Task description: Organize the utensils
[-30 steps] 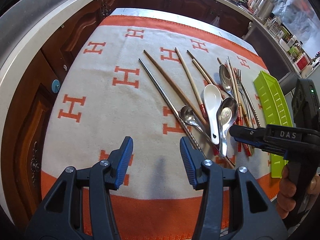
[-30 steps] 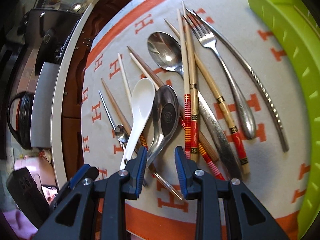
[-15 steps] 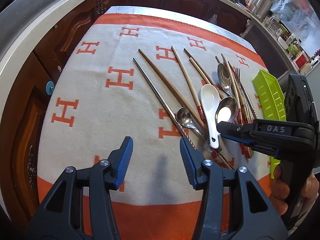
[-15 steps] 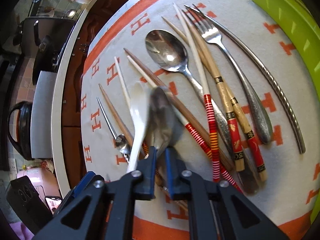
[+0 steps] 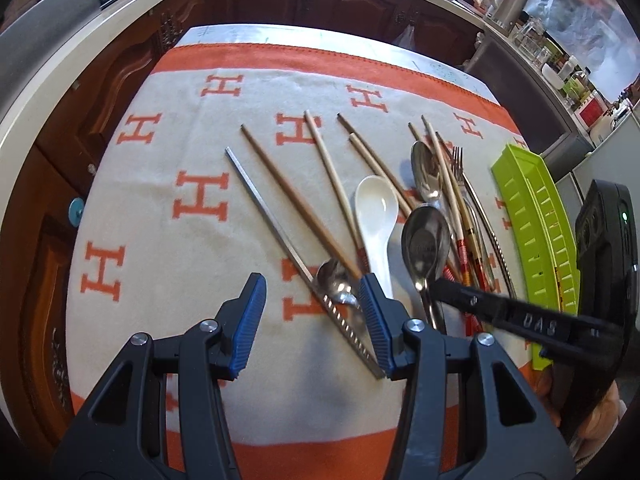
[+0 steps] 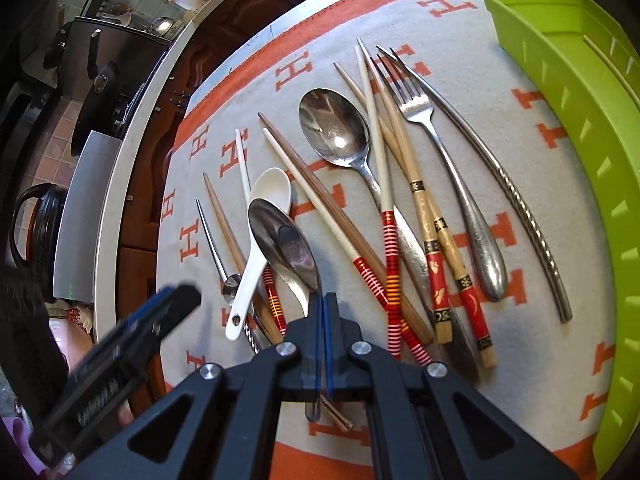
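right hand-held gripper (image 6: 322, 312) tight on steel spoon (image 6: 286, 246), beside green tray (image 6: 580, 128)

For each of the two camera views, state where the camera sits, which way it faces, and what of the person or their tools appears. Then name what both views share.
Left wrist view: sits on the left gripper, facing down over the orange-and-cream cloth; its open jaws, the right gripper and a hand show.
Right wrist view: sits on the right gripper, facing down at the utensils; its jaws have just closed on the dark steel spoon.
Shared: white ceramic spoon, lime plastic tray.
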`<state>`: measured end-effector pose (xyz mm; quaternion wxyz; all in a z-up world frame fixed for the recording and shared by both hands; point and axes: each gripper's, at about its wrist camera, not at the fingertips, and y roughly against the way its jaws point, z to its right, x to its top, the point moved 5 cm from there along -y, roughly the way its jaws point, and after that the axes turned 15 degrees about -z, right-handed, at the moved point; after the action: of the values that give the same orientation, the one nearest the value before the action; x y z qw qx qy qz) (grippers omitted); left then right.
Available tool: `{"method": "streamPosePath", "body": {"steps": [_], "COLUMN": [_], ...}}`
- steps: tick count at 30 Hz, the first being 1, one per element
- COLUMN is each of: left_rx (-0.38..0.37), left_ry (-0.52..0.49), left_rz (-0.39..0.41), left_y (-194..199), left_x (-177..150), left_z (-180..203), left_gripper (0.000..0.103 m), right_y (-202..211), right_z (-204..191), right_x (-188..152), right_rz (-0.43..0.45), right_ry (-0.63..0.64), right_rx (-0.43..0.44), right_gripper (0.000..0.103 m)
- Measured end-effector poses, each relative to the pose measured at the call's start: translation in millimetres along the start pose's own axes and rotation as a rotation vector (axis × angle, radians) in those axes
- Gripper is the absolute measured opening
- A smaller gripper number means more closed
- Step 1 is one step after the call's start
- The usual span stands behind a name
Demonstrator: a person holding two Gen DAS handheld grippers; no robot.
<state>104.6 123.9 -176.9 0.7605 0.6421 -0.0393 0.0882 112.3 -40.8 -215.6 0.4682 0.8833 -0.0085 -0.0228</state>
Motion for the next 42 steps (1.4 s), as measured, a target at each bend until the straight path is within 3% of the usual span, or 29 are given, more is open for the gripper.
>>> {"method": "streamPosePath", "body": {"steps": [9,17,20,25,36,38,42], "left_rx": [-0.022,-0.026,-0.027,-0.029,-0.018,-0.012,0.020], "left_ry": [-0.105,-0.254,-0.296,-0.326,-0.337,-0.340,-0.338], "left_rz": [-0.004,0.078,0.068,0.021,-0.037,-0.029,0.019], "left_y": [-29,-36,-40,-54,-73,-73,-68], "left_x": [51,72,76,82,79,78,76], "left_z": [20,46,52,56,52,53,55], "left_gripper": [0.046,0.045,0.034,0.027,0.026,0.013,0.005], "right_y": [9,19,24,30,33,34,37], "right_z": [1,6,10,16,21,23,24], "right_x": [-3,-6,-7,-7,-6,-6,-7], "right_rz": [0.021,0.042,0.057,0.068,0.071,0.074,0.079], "right_ry": [0.026,0.034,0.036,0.033,0.023,0.021,0.015], "right_rx": [-0.005,0.001,0.003,0.011,0.024,0.024,0.027], "right_gripper": [0.000,0.000,0.000,0.000,0.000,0.000,0.000]}}
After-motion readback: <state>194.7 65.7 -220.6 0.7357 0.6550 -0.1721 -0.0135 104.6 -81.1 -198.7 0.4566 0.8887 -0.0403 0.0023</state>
